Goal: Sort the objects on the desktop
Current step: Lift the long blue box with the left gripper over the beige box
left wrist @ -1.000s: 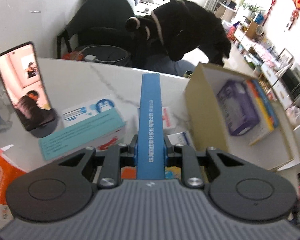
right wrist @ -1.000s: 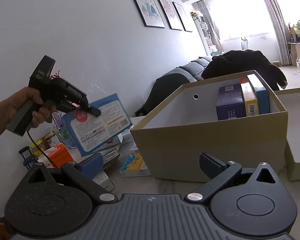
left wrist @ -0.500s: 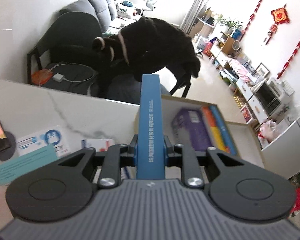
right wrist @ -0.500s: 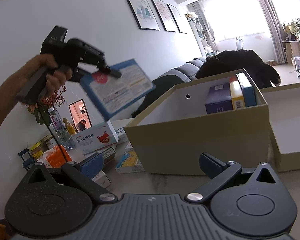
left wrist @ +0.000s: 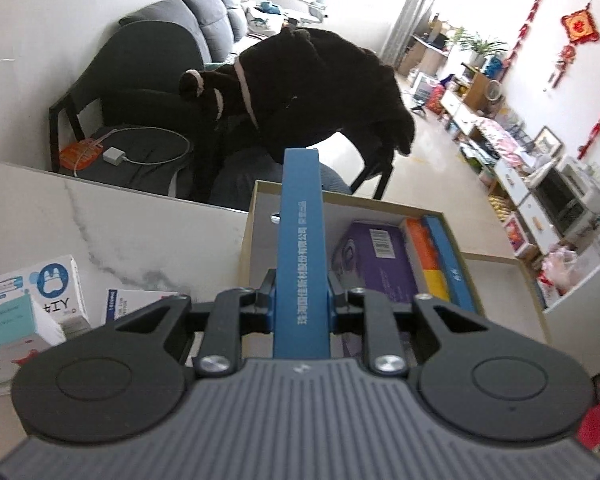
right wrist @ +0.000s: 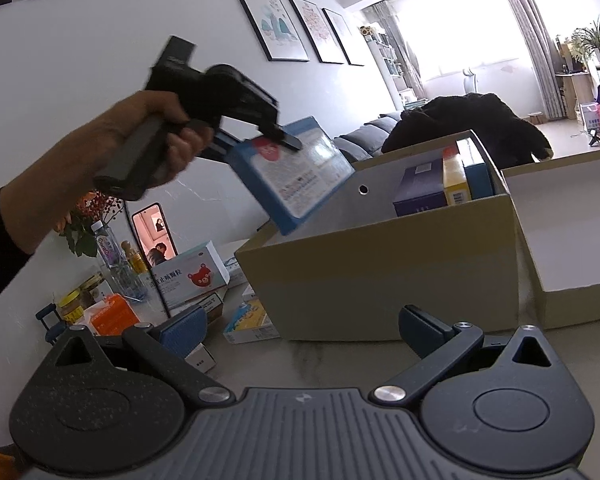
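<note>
Left gripper (left wrist: 300,304) clenched on our blue box (left wrist: 301,240) above the cardboard box (right wrist: 380,272). Right gripper (right wrist: 300,330) released. Small boxes (right wrist: 188,276) crowd our marble surface (left wrist: 120,220); a sofa (left wrist: 204,28) stands far behind.

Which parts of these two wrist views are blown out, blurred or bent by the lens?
Left wrist view: the window area top centre is overexposed, the table edge bows, the clamped blue box stays sharp. Right wrist view: the far window washes out, the left gripper and that blue box are motion-smeared, the cardboard box is crisp.
</note>
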### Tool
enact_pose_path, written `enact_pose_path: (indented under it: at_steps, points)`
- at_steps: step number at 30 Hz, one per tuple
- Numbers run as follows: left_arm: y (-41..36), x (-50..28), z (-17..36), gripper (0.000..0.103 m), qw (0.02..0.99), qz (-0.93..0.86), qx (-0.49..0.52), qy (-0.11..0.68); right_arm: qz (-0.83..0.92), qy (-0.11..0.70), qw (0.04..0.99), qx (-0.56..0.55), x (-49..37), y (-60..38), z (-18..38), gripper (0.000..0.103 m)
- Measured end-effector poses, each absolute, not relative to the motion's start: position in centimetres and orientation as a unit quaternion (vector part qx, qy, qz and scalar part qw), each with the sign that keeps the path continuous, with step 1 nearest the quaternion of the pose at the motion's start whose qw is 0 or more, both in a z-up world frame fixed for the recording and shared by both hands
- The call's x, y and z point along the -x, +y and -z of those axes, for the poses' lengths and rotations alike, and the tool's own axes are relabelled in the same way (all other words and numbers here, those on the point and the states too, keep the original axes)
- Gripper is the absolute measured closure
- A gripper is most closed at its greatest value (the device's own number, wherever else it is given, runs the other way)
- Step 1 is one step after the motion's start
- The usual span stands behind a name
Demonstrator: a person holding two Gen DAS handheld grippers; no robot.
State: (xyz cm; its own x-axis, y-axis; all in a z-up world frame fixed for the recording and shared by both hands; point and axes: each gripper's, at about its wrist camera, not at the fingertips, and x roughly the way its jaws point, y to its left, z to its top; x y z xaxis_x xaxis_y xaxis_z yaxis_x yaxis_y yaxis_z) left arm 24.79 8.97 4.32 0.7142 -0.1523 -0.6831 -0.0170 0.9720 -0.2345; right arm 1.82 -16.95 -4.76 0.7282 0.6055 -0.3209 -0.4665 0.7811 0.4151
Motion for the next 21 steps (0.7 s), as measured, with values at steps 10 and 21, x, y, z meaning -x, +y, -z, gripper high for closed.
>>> enact_pose_path:
  at_steps: [10, 21]
  points:
    - [6.6, -26.7, -1.2, 0.083, 0.926, -0.01, 0.069, 0.37, -0.285, 0.226, 0.918, -0.156, -1.9, -17.6, 4.9, 0.0]
    - [4.9, -27.7, 0.1, 0.083, 0.927, -0.054, 0.007, 0.372, -0.29, 0.235, 0.914, -0.159, -2.7, -17.1, 5.2, 0.0]
